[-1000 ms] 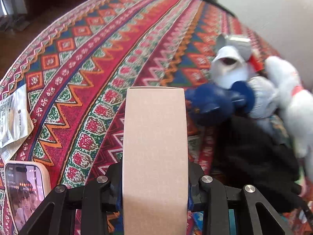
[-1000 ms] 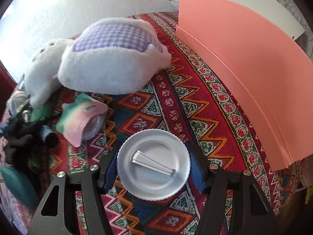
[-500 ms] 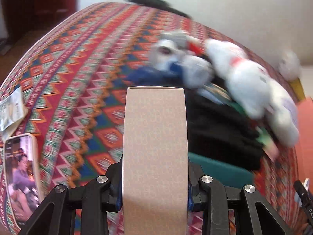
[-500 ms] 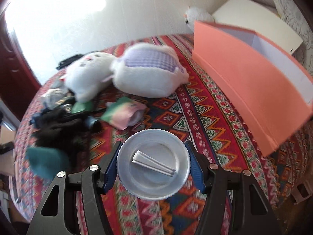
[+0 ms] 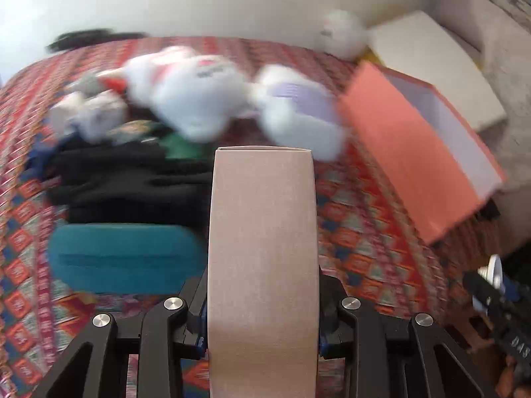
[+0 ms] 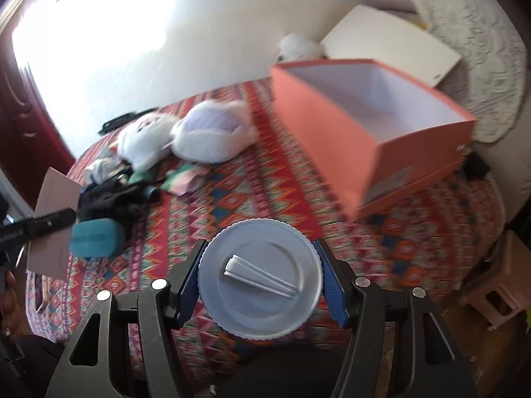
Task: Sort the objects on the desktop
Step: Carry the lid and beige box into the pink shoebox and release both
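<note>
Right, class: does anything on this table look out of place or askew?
Yes. The orange box sits crooked, one corner jutting over the table's edge. The plush toys and dark clothing lie jumbled together, unsorted. Nothing looks spilled or broken.

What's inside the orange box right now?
The orange box is open, and its white walls and visible floor look bare. The near wall hides the front strip of the floor.
</note>
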Available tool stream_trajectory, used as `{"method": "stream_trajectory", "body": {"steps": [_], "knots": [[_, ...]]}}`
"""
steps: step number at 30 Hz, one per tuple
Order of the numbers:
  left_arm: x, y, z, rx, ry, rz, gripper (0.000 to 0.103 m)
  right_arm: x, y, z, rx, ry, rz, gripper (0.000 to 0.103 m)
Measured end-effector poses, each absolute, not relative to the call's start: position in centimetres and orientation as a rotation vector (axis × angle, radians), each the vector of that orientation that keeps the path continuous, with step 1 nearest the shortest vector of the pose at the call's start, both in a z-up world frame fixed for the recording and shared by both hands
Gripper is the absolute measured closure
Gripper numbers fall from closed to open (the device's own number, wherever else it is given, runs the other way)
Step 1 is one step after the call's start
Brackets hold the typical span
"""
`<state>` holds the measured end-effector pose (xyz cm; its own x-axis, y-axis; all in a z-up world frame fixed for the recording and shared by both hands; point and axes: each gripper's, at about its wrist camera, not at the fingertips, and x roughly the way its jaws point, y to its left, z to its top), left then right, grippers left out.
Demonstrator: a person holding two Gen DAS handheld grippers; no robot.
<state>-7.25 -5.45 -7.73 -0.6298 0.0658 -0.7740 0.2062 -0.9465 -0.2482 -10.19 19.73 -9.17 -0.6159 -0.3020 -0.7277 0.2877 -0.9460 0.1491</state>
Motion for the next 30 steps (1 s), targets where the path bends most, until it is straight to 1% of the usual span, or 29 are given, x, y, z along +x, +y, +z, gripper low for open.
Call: {"method": "stream_trajectory", "body": {"steps": [6,10,14,17,20,23,30], "knots": [[-9.6,1.4,-3.7,1.293,0.398,-2.878,0.065,-10.7,24.9,-6.0,1.099,-0.07,-2.679,0.038],[-12.5,6.0,-0.1,1.246,0.325,-3.009,0.065,-11.7,27.3,-4.1,1.038,-0.087,-2.748,0.038],[-16.6,10.3,3.0,1.208,0.235,-3.113,0.065,-13.5,29.9,-1.7,0.957,-0.135,-2.808,0.038],[-20.0,12.9,3.9,1.224,0.199,-3.154,0.065,-15.7,31.8,-0.1,0.907,-0.158,-2.847,0.038],[-23.8,15.5,4.0,1.271,0.173,-3.177,0.065,-19.0,33.8,0.7,0.897,-0.176,-2.881,0.037],[-27.2,17.5,3.0,1.325,0.13,-3.187,0.065,-22.7,35.4,0.4,0.933,-0.192,-2.899,0.037],[-34.1,20.3,-1.8,1.48,0.124,-3.147,0.065,-32.2,38.2,-3.5,1.128,-0.284,-2.835,0.037]]}}
